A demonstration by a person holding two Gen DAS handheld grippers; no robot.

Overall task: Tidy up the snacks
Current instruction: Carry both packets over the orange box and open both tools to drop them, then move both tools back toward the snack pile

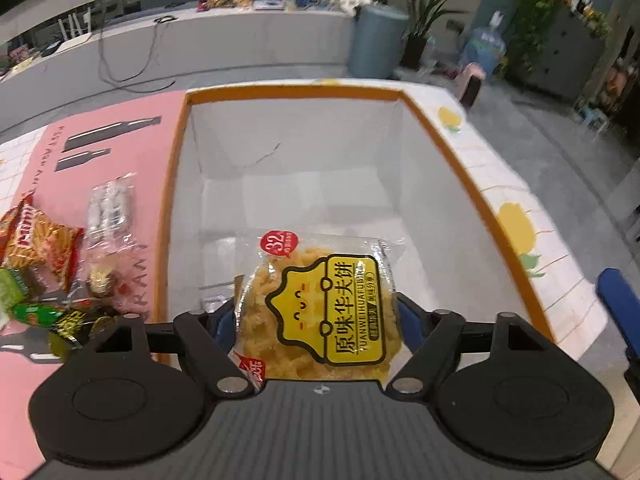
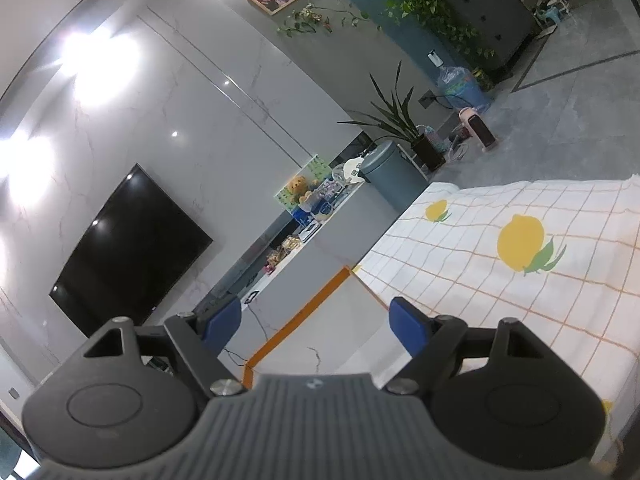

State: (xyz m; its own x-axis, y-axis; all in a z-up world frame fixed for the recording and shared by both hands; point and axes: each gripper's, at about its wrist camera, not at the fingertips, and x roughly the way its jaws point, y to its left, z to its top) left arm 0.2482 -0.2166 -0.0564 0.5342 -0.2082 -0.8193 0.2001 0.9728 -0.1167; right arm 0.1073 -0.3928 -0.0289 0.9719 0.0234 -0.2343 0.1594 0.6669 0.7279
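while over the orange-rimmed box (image 1: 176,184), left gripper (image 1: 316,320) pinching crinkly clear waffle packet (image 1: 320,304), right gripper (image 2: 316,324) wide, empty

Waffle packet (image 1: 320,304) seemingly over box (image 1: 288,92), snack pile (image 1: 60,264) left

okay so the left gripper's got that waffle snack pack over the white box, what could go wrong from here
1. The clear waffle snack pack with the yellow label sits between the left gripper's widely spread blue pads; its brittle contents could crack if squeezed hard.
2. It hangs near the near wall of the orange-rimmed white box, so it might catch the rim.
3. The empty right gripper hovers by that rim and could knock it.
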